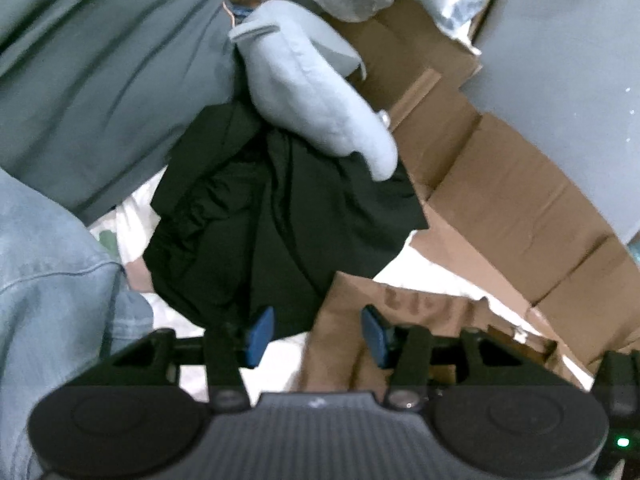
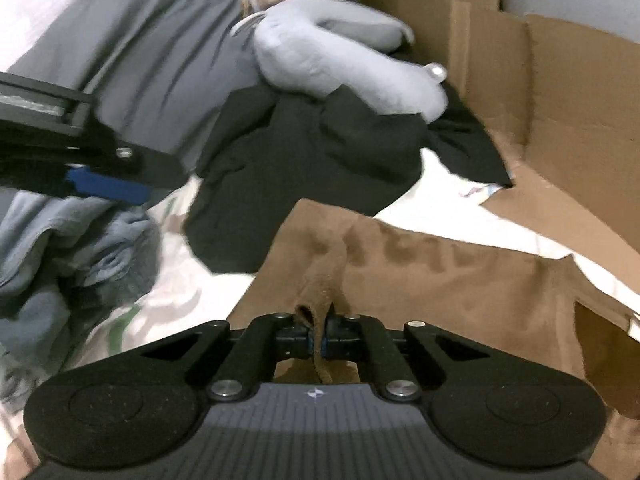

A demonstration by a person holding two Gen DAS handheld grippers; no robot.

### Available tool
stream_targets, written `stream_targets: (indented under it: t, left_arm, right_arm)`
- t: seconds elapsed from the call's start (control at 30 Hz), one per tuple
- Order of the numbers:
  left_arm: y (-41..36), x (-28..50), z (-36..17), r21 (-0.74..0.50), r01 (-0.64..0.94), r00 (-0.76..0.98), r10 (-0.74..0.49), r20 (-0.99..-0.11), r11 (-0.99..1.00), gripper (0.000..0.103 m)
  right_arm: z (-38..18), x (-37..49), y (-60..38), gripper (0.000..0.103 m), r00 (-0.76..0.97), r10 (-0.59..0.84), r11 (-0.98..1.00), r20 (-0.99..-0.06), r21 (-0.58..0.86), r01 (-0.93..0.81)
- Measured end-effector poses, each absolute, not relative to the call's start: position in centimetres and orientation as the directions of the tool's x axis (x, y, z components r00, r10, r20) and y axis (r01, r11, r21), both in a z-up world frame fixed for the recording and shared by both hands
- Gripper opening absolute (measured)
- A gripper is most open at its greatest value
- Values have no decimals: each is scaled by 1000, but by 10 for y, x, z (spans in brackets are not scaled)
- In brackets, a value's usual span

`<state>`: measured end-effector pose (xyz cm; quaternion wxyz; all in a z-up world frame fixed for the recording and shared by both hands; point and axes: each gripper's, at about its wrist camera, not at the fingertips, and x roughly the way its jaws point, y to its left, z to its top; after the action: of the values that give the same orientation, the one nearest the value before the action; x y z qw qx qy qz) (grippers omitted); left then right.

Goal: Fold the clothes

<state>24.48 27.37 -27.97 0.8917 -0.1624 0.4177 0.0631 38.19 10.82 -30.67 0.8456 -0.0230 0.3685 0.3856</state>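
Bed (image 2: 420, 208), black garment (image 2: 320, 160), cardboard (image 2: 560, 100)

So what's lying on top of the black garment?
A pale blue plush toy rests across the far end of the black garment. What the black garment hides beneath itself cannot be seen.

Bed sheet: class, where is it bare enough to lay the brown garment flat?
Bare sheet lies between the brown garment, black clothes and cardboard. The denim heap and pillow crowd elsewhere.
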Motion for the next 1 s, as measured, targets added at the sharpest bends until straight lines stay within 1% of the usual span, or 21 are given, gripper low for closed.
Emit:
stream_targets:
  t: [0.23, 0.33, 0.43, 0.53, 0.63, 1.0]
  left_arm:
    - [266, 278, -289, -135, -217, 572, 14, -820, 967, 52]
    - [258, 293, -295, -91, -183, 543, 23, -839, 979, 51]
    - [250, 306, -300, -76, -168, 526, 24, -850, 983, 51]
    - [243, 318, -305, -36, -148, 505, 45, -862, 988, 51]
    - [237, 330, -309, -7, -135, 489, 60, -870, 991, 51]
    - [208, 372, -315, 113, -38, 419, 119, -900, 993, 51]
  right_arm:
    - [-310, 380, 88, 3, 381, 692, 659, -613, 319, -681]
    - [-319, 384, 77, 4, 377, 705, 669, -601, 387, -634]
    - [-328, 384, 66, 4, 358, 726, 658, -587, 441, -610]
    - [-339, 382, 57, 5, 320, 747, 634, -583, 479, -606]
    - [-348, 385, 49, 11, 309, 752, 631, -582, 503, -590]
    - [-366, 420, 33, 11, 298, 790, 609, -536, 632, -479]
